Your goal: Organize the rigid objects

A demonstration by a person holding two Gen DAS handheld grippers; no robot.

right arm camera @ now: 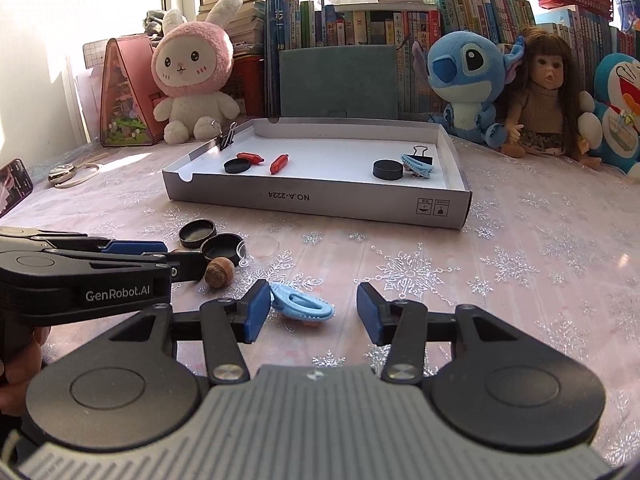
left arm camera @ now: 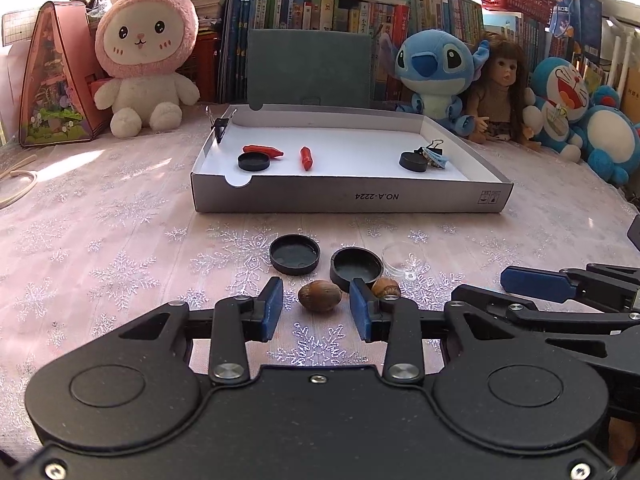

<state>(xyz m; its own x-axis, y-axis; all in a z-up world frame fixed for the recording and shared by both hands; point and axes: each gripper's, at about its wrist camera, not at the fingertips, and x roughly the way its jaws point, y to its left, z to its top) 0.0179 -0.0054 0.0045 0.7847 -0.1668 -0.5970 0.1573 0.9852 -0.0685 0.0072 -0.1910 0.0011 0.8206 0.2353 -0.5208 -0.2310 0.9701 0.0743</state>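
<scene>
Many books (left arm camera: 340,8), snowflake tablecloth (left arm camera: 120,240), 4 toys

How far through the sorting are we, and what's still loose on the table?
Partly done. The box already holds two black caps, two red pieces, binder clips and a blue clip. Nothing is gripped: the left gripper brackets a walnut, the right gripper stands open around a blue hair clip. Also left: two upturned caps, another nut, a clear disc.
</scene>
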